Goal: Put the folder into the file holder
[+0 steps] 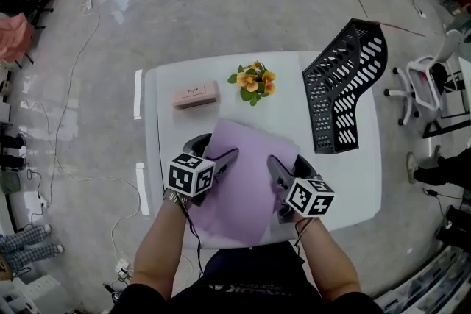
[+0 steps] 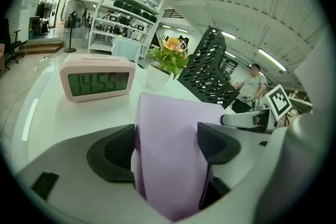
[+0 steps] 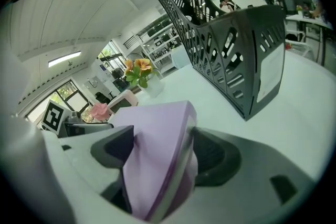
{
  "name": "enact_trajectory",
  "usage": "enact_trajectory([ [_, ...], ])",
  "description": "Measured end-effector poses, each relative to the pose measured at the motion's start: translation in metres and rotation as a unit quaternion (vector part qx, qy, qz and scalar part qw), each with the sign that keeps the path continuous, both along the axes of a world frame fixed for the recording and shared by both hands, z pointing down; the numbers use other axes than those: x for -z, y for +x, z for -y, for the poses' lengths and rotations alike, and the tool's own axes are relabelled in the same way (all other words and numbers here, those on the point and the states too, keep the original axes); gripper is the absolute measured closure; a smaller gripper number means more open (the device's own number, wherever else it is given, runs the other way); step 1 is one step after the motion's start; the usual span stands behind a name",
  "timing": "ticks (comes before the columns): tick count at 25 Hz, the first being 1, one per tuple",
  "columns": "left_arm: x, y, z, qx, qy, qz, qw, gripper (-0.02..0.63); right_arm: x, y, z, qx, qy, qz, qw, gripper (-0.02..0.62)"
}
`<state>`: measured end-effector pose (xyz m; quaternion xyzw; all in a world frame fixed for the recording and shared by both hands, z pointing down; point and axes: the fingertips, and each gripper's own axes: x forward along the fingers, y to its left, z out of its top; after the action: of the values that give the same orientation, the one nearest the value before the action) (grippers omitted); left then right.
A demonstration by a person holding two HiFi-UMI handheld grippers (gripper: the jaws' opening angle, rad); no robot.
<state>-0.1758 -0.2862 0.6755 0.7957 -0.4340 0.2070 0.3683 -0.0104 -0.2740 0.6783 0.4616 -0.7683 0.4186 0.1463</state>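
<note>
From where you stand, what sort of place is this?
Probably a lab or open workroom: loose cables trail over the grey floor, metal shelving stands beyond the white table, and an office chair sits alongside.

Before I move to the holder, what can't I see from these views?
- Folder near edge: head view, covered by left claw, right claw and forearms.
- Folder underside, so whether it is off the table: no view shows it.
- Holder inside: behind its mesh walls in head and right gripper views.
- Folder contents: between its covers, unseen in any view.
</note>
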Motion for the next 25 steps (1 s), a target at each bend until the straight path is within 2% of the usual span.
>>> enact_trajectory([
  [6,0.031,-0.006,0.003,0.015,0.051,0.004,0.9986,0.233,0.029,-0.006,0.007,0.009,0.045,-0.002,0.999,0.242],
  [12,0.07,-0.014,-0.004,0.031,0.111,0.009,0.9933,0.233,0.065,-0.014,0.006,0.023,0.096,-0.004,0.995,0.242],
  [20,0.129,-0.023,-0.021,0.046,0.209,0.017,0.9766,0.233,0.119,-0.024,-0.004,0.041,0.176,-0.006,0.983,0.242],
  [25,0.16,-0.03,-0.039,0.059,0.253,0.021,0.9655,0.233,0.151,-0.031,-0.02,0.054,0.227,-0.014,0.972,0.242],
])
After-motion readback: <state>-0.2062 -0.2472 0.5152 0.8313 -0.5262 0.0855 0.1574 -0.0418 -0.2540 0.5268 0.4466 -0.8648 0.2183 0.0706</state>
